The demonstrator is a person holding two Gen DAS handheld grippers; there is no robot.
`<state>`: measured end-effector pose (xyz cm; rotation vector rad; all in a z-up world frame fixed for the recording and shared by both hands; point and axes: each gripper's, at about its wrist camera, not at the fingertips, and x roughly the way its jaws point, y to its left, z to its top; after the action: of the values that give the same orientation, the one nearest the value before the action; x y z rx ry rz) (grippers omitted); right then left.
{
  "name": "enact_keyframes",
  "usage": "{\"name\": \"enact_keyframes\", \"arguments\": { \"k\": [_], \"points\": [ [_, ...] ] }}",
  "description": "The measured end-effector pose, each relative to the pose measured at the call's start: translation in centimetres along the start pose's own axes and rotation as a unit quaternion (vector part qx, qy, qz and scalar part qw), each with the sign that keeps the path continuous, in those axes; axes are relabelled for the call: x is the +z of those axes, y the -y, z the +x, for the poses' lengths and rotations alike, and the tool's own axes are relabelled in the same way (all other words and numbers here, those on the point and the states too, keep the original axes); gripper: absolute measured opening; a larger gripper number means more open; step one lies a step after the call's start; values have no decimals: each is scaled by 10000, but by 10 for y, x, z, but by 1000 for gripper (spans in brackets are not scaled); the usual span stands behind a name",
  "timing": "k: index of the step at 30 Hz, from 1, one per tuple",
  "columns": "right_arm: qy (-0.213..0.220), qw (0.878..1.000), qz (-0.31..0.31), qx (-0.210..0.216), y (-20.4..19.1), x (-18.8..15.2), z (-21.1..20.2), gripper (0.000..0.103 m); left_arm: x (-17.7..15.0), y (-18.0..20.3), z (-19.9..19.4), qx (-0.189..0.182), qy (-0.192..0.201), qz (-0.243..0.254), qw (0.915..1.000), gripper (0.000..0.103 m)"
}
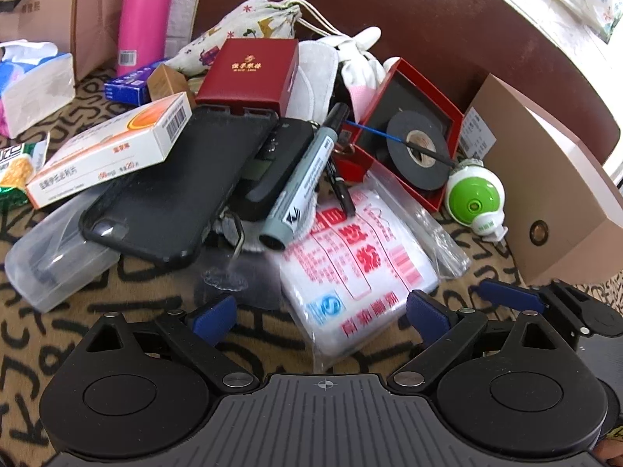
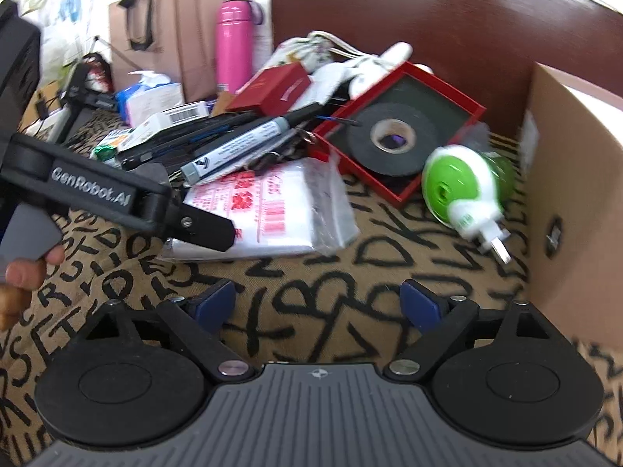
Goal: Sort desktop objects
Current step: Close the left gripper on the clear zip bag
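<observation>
Both tools gape empty: the left tool [image 1: 321, 317] hovers at the clear plastic bag of white pads [image 1: 358, 268] fronting the counter's pile, the right tool [image 2: 319, 307] faces the green-and-white plug-in device [image 2: 461, 190], likely next pickups.

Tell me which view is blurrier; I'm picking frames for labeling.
Right wrist view: motion-smeared, worst on the green plug-in and the cardboard box. Left wrist view: sharp, print on the white packet crisp, slight glare at top right. Both bend straight edges, fisheye style.
</observation>
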<state>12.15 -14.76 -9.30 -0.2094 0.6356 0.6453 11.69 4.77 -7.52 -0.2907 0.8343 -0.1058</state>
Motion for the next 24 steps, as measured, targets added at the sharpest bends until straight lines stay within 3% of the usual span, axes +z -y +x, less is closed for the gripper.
{"name": "enact_keyframes", "arguments": {
  "k": [10, 11, 13, 14, 19, 24],
  "points": [
    [30, 9976, -402, 557, 8, 19, 30, 89, 11, 2, 14, 81, 42, 180, 9998, 90],
    [47, 9968, -454, 655, 7, 19, 30, 87, 10, 2, 13, 17, 53, 188, 9998, 82],
    [116, 9939, -616, 905, 1, 19, 27, 72, 10, 4, 13, -67, 40, 190, 9998, 76],
    [140, 9933, -708, 900, -3, 19, 25, 70, 10, 6, 13, -37, 46, 213, 9998, 70],
    [87, 9956, -575, 733, -8, 15, 11, 55, 6, 7, 7, -59, 18, 256, 9997, 62],
    [-28, 9958, -622, 676, -17, -4, -21, 53, -7, 19, -3, -271, -126, 474, 9984, 60]
  ]
}}
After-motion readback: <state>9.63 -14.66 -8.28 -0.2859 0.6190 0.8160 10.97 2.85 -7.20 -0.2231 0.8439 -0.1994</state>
